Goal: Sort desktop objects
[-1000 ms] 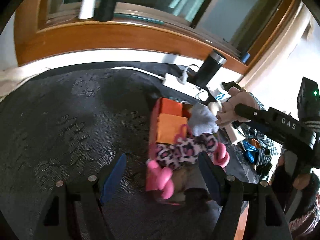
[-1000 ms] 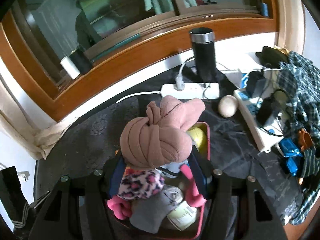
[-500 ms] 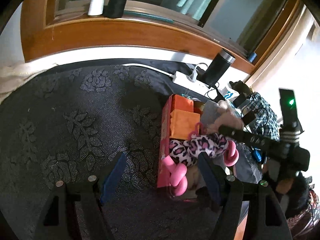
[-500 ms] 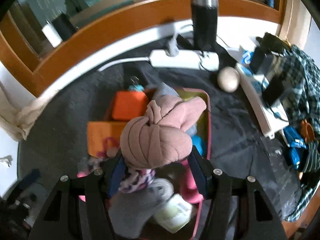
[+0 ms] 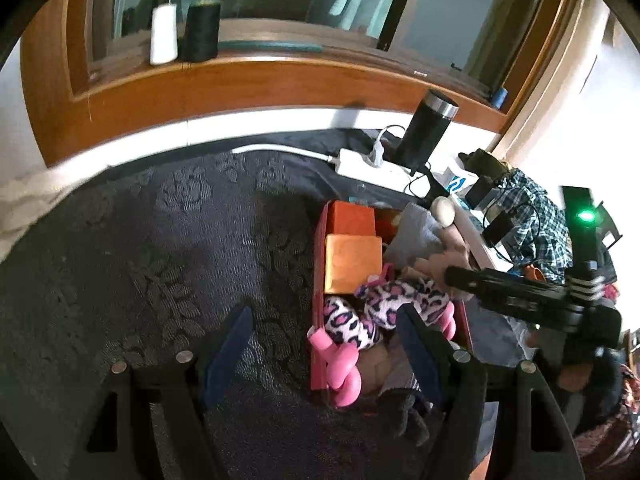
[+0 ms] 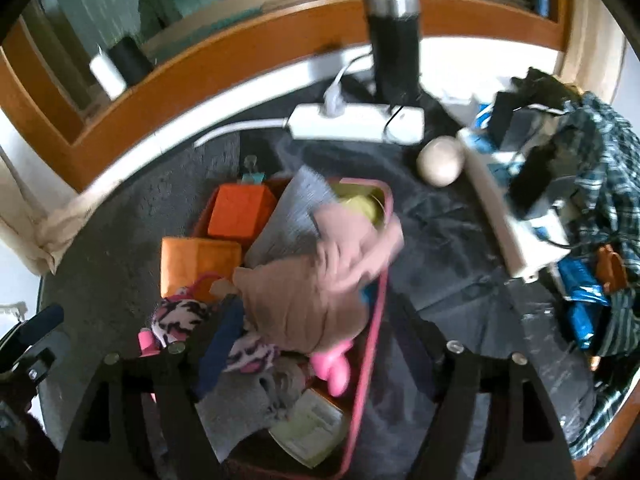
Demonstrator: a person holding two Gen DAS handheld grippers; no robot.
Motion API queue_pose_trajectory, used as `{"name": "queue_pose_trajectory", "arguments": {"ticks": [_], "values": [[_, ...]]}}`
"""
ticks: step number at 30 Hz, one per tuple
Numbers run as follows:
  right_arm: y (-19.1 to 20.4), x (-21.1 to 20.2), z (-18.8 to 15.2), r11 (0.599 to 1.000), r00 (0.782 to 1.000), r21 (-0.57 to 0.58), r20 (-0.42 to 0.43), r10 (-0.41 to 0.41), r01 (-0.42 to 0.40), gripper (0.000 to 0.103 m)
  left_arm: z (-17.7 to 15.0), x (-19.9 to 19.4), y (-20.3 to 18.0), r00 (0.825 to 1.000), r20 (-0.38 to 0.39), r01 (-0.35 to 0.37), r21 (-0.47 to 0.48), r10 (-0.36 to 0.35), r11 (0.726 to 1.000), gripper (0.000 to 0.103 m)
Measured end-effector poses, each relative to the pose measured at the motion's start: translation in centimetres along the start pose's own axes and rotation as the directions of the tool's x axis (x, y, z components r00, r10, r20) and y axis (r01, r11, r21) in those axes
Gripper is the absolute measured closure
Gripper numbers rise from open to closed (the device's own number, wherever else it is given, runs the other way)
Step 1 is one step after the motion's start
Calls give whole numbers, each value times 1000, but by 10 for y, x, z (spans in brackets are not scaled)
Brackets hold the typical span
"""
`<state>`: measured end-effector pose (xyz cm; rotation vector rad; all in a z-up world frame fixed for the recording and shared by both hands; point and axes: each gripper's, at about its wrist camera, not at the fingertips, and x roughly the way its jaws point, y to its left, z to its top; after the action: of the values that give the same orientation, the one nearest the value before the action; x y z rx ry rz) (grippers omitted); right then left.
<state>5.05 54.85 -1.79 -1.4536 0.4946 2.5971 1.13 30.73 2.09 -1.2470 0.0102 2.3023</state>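
Beanie (image 6: pixel 316 296), tan and knitted, lies atop the clutter in the pink bin (image 6: pixel 370 320), its long axis running diagonally toward the far-right corner. Right tool (image 6: pixel 316 332) has just been opening, pads off it; left tool (image 5: pixel 324 344) hangs released over the tabletop (image 5: pixel 140 260).

Free room: dark patterned tablecloth (image 5: pixel 132 264) left of the pink box (image 5: pixel 317 304), bare up to the window ledge. Obstacles: box heaped with 2 orange blocks (image 5: pixel 352 258), leopard-print plush (image 5: pixel 384 300) and beige cloth bundle (image 6: pixel 320 280); white power strip (image 6: pixel 356 122) and black tumbler (image 6: pixel 394 48) behind it; egg-shaped object (image 6: pixel 440 160), chargers and plaid cloth (image 6: pixel 604 160) crowding the right side.
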Motion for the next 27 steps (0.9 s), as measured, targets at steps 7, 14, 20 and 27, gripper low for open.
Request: {"name": "queue_pose_trajectory", "arguments": {"ticks": [7, 14, 20, 27], "values": [[4, -40, -32, 993, 998, -103, -3, 58, -58, 25, 11, -21, -7, 997, 78, -1, -6, 2, 1000, 1], [53, -15, -55, 961, 997, -273, -77, 29, -49, 25, 11, -27, -8, 996, 79, -42, -30, 44, 999, 1], [60, 18, -56, 951, 992, -306, -94, -87, 55, 25, 3, -28, 4, 996, 51, -73, -84, 78, 994, 1], [53, 3, -59, 960, 996, -276, -63, -71, 51, 24, -3, -34, -11, 995, 72, -66, -30, 68, 997, 1]]}}
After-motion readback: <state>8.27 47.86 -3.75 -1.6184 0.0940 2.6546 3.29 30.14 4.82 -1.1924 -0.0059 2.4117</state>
